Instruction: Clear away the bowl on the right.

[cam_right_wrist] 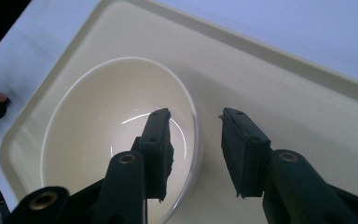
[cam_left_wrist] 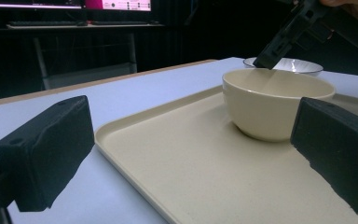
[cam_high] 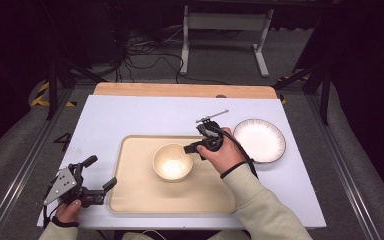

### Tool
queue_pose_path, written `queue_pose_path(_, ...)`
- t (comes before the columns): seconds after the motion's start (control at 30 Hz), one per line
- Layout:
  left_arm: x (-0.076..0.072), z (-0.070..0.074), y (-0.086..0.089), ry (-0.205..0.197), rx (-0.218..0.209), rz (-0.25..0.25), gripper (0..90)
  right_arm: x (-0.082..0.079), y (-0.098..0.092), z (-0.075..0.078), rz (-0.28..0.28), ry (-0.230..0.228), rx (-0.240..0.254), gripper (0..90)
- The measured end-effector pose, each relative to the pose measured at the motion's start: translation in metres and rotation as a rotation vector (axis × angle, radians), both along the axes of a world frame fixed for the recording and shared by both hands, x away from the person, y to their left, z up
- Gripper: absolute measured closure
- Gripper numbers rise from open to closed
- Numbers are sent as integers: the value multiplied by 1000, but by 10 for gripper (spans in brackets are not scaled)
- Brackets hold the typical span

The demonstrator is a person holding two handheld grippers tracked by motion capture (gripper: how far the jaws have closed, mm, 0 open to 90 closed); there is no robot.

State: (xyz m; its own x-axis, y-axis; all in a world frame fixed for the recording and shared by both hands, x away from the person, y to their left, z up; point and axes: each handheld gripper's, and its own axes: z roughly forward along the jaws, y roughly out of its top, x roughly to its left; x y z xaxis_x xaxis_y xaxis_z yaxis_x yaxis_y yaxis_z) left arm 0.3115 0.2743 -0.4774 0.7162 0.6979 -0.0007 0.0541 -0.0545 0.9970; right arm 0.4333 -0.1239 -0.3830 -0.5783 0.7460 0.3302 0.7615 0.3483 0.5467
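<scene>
A cream bowl stands upright and empty in the middle of a beige tray. My right gripper hangs over the bowl's right rim, one jaw inside and the other outside. The jaws stand apart and neither pad presses on the rim. In the left gripper view the right gripper reaches down to the bowl's far rim. My left gripper sits open by the tray's front left corner, pointing at the bowl, with nothing between its jaws.
A white plate with a dark rim lies on the white tabletop, right of the tray. A wooden strip runs along the table's far edge. Bare tabletop lies left of and behind the tray.
</scene>
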Motion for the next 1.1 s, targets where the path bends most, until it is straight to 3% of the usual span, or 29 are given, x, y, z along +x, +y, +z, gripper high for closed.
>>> queue_pose_path(0.13, 0, 0, 0, 1, 2, 0, 2, -8, -8, 5, 31, -75, 9, 638)
queue_pose_path(0.23, 0, 0, 0, 1, 2, 0, 2, -14, -14, 8, 61, -124, 50, 630)
queue_pose_path(0.3, 0, 0, 0, 0, 1, 0, 3, -19, -19, 11, 81, -189, 90, 615)
queue_pose_path(0.37, 0, 0, 0, 1, 3, 0, 3, -21, -20, 11, 87, -210, 105, 613)
queue_pose_path(0.57, 0, 0, 0, 0, 1, 0, 2, -36, -29, 14, 148, -381, 168, 585)
queue_pose_path(0.6, 0, 0, 0, 0, 1, 0, 2, -36, -29, 14, 148, -381, 168, 585)
queue_pose_path(0.63, 0, 0, 0, 1, 1, 0, 2, -39, -32, 14, 163, -440, 172, 571)
queue_pose_path(0.7, 0, 0, 0, 1, 2, 0, 2, -41, -33, 14, 167, -457, 177, 560)
queue_pose_path(0.8, 0, 0, 0, 1, 1, 0, 2, -45, -37, 12, 187, -557, 172, 478)
queue_pose_path(0.83, 0, 0, 0, 1, 2, 0, 2, -48, -39, 12, 198, -609, 168, 435)
queue_pose_path(0.9, 0, 0, 0, 1, 2, 0, 2, -50, -42, 12, 217, -651, 166, 380)
queue_pose_path(0.93, 0, 0, 0, 1, 2, 0, 2, -50, -42, 12, 217, -651, 166, 380)
queue_pose_path(0.97, 0, 0, 0, 1, 2, 0, 3, -54, -45, 12, 231, -700, 182, 336)
queue_pose_path(1.07, 0, 0, 0, 2, 2, -1, 3, -56, -47, 11, 248, -721, 199, 310)
queue_pose_path(1.1, 0, 0, 0, 2, 2, -1, 2, -59, -50, 10, 256, -748, 195, 310)
